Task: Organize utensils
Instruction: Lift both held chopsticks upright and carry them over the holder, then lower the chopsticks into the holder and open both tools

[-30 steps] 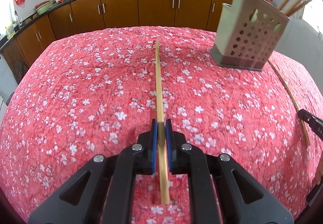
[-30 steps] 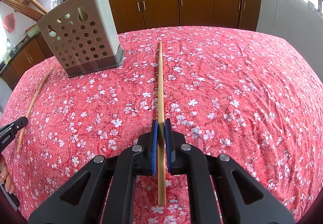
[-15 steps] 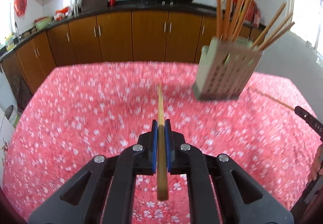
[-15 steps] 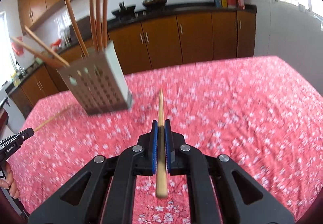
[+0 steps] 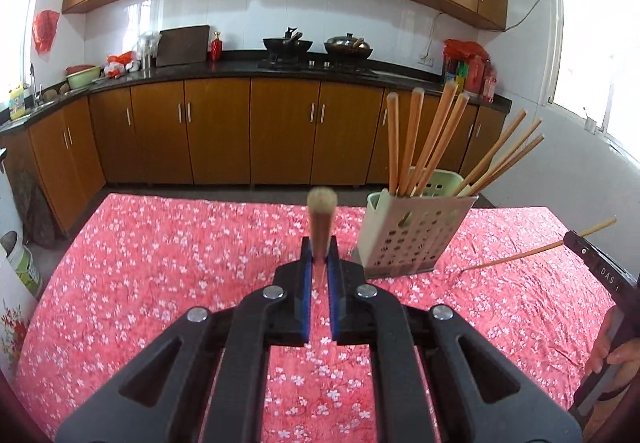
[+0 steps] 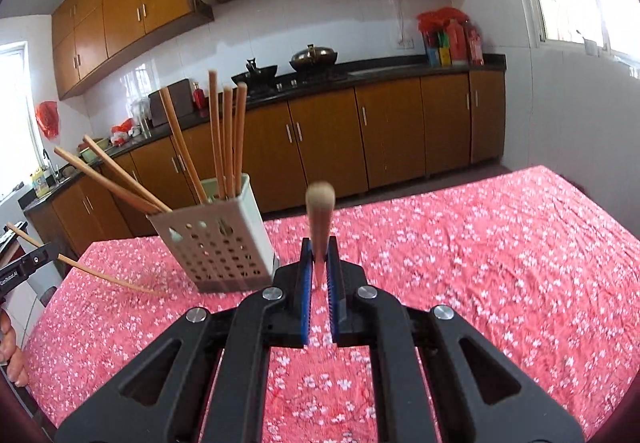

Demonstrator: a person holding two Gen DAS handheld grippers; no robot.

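My left gripper (image 5: pixel 319 259) is shut on a wooden chopstick (image 5: pixel 321 221), lifted off the table with its thick end toward the camera. My right gripper (image 6: pixel 319 259) is shut on a second chopstick (image 6: pixel 319 217), held the same way. A pale perforated utensil holder (image 5: pixel 412 233) with several chopsticks stands on the red floral tablecloth (image 5: pixel 160 263), right of the left gripper; in the right wrist view the holder (image 6: pixel 218 239) is to the left. The right gripper's chopstick (image 5: pixel 536 252) shows at the right edge of the left view; the left gripper's chopstick (image 6: pixel 100 272) shows at the left of the right view.
Brown kitchen cabinets (image 5: pixel 280 131) and a dark counter with woks (image 5: pixel 316 45) lie beyond the table's far edge. A white bucket (image 5: pixel 18 263) stands on the floor at the left.
Both grippers have risen from the tablecloth and tilted up, each lifting its chopstick clear of the table. The holder now sits lower and farther in both views.
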